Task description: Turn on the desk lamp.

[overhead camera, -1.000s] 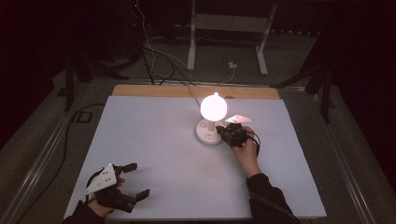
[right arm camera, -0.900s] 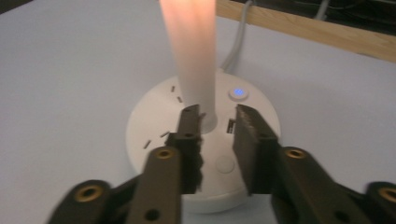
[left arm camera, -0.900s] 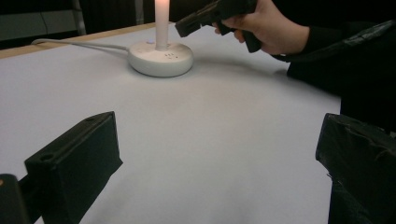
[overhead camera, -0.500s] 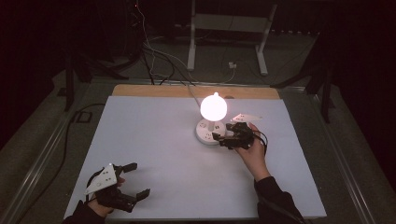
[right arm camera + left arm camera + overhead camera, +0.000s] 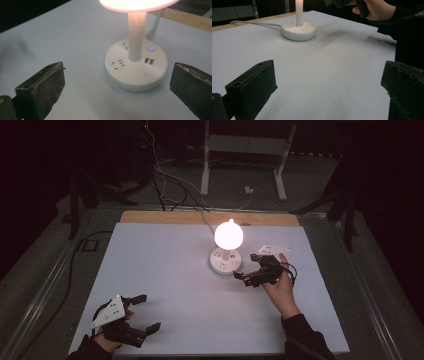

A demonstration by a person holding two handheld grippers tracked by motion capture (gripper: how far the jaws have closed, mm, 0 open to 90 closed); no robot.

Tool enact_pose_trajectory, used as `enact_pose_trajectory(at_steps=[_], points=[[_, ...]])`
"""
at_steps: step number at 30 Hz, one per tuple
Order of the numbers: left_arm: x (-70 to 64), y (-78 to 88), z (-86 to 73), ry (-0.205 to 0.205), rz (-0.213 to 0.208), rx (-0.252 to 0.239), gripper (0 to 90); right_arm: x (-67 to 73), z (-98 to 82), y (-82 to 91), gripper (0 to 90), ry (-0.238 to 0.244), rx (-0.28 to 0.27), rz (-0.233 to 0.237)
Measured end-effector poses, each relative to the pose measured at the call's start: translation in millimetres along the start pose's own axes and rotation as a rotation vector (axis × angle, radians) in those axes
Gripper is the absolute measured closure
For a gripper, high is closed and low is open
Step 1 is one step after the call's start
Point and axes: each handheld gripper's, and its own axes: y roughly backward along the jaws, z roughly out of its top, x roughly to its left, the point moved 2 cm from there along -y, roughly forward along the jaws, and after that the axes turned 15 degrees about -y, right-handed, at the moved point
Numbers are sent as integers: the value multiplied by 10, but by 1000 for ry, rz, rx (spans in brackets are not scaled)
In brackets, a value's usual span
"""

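The right gripper (image 5: 248, 276) backs away from the lit lamp (image 5: 228, 234), now just beside its round socket base (image 5: 224, 262) rather than over it, toward the person's side, its jaws spread wide and empty.

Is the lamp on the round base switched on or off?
On. The lamp glows bright, and a small blue light shines on its round base.

A darkened lab is being shown: cables (image 5: 165, 185) are being trailed over the floor at 11 o'clock, a metal stand (image 5: 245, 157) at 12, beyond the table (image 5: 165, 270).
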Motion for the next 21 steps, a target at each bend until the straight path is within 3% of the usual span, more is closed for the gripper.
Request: enact_pose_trajectory(at_steps=[4, 8, 15, 21], points=[[-2, 3, -1, -3, 0, 3, 4, -23, -55, 86, 1, 6, -15, 11], [0, -4, -3, 0, -1, 1, 4, -60, -145, 163, 1, 3, -64, 29], [-9, 6, -2, -3, -4, 8, 4, -62, -353, 246, 1, 39, -30, -18], [-7, 3, -2, -4, -3, 9, 4, -108, -549, 351, 1, 34, -4, -36]])
